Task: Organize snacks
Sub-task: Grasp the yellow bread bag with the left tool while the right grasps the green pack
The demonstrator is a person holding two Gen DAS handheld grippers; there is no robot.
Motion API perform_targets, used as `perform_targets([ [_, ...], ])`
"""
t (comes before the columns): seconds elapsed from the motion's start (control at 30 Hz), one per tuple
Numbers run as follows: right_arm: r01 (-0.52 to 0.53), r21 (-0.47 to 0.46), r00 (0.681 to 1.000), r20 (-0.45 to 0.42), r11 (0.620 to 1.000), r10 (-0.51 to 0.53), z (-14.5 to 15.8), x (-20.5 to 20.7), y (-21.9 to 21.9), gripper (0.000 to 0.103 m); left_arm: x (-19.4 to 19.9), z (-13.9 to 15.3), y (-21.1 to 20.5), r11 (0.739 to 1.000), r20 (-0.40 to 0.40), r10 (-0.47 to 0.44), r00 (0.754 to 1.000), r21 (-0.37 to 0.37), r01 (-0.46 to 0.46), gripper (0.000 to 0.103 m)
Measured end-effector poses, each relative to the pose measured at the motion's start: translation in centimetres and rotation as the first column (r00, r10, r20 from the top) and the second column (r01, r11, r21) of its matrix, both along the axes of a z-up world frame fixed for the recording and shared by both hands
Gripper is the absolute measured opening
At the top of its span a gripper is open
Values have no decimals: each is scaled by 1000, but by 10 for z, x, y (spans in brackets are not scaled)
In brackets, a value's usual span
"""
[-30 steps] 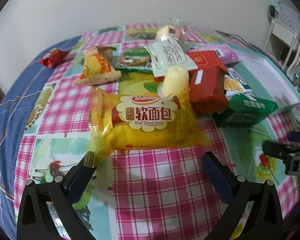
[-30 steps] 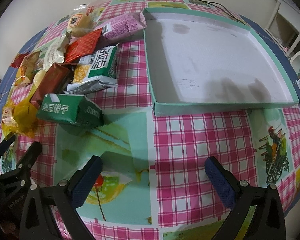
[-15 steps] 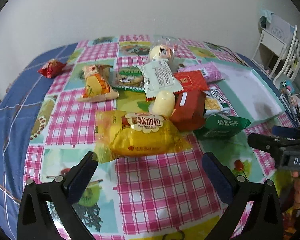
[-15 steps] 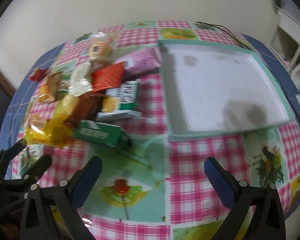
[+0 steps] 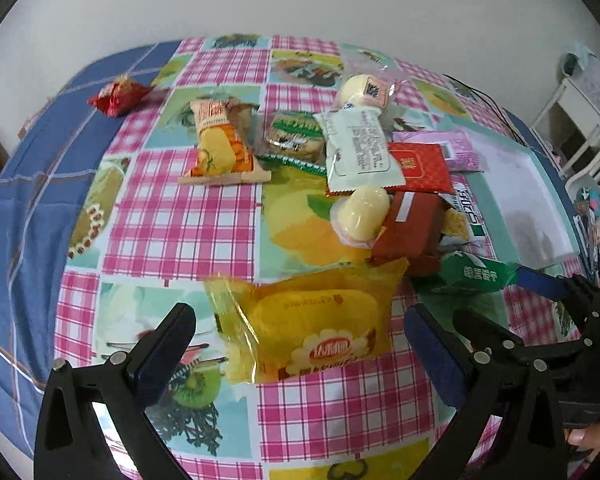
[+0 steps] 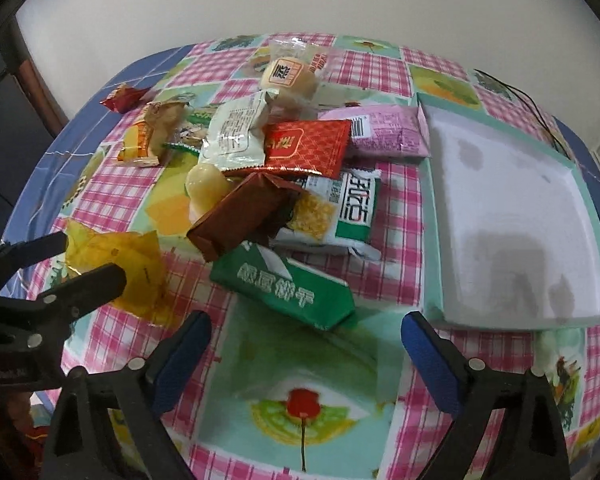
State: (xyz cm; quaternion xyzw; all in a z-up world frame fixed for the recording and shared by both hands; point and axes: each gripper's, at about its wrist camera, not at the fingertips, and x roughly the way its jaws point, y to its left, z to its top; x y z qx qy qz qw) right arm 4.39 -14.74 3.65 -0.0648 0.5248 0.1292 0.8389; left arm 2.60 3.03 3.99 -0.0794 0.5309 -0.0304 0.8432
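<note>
Both spread wide, holding nothing. Left gripper (image 5: pixel 300 352) straddling the yellow bread pack (image 5: pixel 312 324) on the checkered tablecloth (image 5: pixel 172 216). Right gripper (image 6: pixel 306 354) just short of the green packet (image 6: pixel 284 284), snack pile behind, white tray (image 6: pixel 512 216) off right.

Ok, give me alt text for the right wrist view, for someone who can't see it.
The open right gripper hovers just short of a green snack packet at the near edge of a snack pile on a checked tablecloth. An empty white tray lies to the right; the left gripper straddles a yellow bread bag.
</note>
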Motion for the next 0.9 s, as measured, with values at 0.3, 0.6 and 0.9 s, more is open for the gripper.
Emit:
perform_targets([
  [0.3, 96, 132, 995, -19, 987, -95, 1, 11, -10, 97, -3, -13, 10, 1000, -19, 23, 1000, -11, -23, 103],
  [0.6, 138, 167, 990, -16, 976, -137, 4, 14, -1, 96, 4, -16, 6, 1000, -2, 11, 1000, -21, -11, 103],
  [0.9, 197, 124, 980, -56, 973, -191, -10, 19, 3, 93, -10, -9, 19, 998, 33, 12, 999, -62, -10, 103],
])
